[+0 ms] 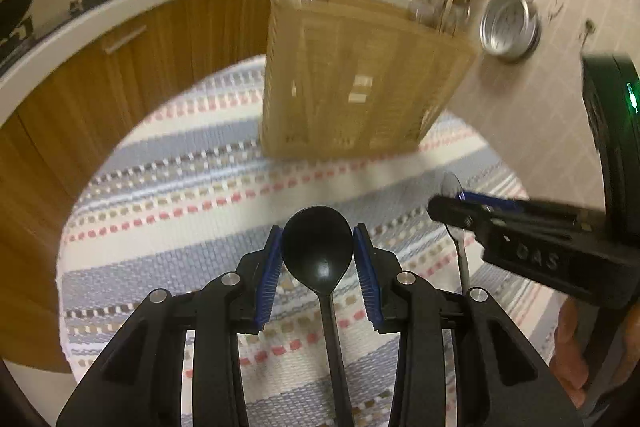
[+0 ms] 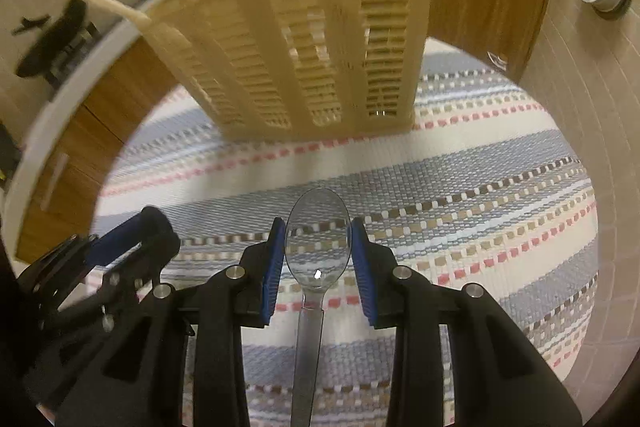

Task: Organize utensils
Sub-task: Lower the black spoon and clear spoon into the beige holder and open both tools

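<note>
The left tongs (image 1: 317,251) grip a black spoon (image 1: 317,247) by its bowl, the handle running down out of frame. The right tongs (image 2: 318,247) are clamped on a clear plastic spoon (image 2: 318,243), its handle likewise cut off. Both hang above a striped woven mat (image 2: 460,187) on the worktop. Beyond stands a slatted beige utensil holder (image 2: 304,39), blurred; its contents are hard to make out.

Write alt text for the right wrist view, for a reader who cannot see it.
The right hand-held gripper clamps the bowl of a clear plastic spoon between blue pads, above a striped woven mat. Ahead stands a slatted beige utensil holder; the left hand-held gripper shows at lower left.
</note>
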Action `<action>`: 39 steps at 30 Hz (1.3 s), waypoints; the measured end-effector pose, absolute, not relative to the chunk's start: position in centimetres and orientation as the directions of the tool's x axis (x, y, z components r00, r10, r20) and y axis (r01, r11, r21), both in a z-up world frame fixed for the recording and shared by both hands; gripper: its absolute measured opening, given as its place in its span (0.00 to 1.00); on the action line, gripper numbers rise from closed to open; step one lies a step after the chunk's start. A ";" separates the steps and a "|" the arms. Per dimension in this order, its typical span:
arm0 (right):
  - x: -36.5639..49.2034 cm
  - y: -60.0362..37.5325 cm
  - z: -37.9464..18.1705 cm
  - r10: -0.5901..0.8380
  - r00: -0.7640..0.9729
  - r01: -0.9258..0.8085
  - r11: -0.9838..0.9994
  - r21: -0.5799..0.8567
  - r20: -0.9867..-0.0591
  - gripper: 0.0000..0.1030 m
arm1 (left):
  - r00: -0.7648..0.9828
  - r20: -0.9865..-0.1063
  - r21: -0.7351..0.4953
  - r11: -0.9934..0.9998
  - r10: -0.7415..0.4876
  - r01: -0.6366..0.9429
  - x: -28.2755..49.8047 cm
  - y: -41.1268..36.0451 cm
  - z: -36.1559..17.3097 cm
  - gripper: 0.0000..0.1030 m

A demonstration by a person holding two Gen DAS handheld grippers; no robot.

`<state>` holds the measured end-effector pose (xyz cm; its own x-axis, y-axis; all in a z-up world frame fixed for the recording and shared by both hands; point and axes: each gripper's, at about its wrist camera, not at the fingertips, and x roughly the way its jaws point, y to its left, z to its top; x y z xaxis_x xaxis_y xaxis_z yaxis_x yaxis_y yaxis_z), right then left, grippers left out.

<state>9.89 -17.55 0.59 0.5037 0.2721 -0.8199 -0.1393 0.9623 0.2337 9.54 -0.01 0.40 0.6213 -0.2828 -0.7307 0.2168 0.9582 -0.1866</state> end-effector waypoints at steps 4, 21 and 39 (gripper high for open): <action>9.1 -18.9 3.6 0.314 0.569 -0.156 0.949 0.275 -0.760 0.29 | 0.682 -0.665 -0.211 0.953 -0.303 0.218 8.8 0.6 3.5 0.33; 11.2 -21.7 17.9 0.229 0.904 -0.152 0.961 0.229 -0.362 0.29 | 0.944 -0.252 -0.259 0.955 -0.215 0.148 12.2 0.1 16.7 0.33; 19.6 -23.4 15.1 -0.029 0.988 0.060 0.978 0.198 -0.155 0.29 | 0.997 -0.029 -0.263 0.963 -0.072 0.062 18.7 -1.9 11.9 0.33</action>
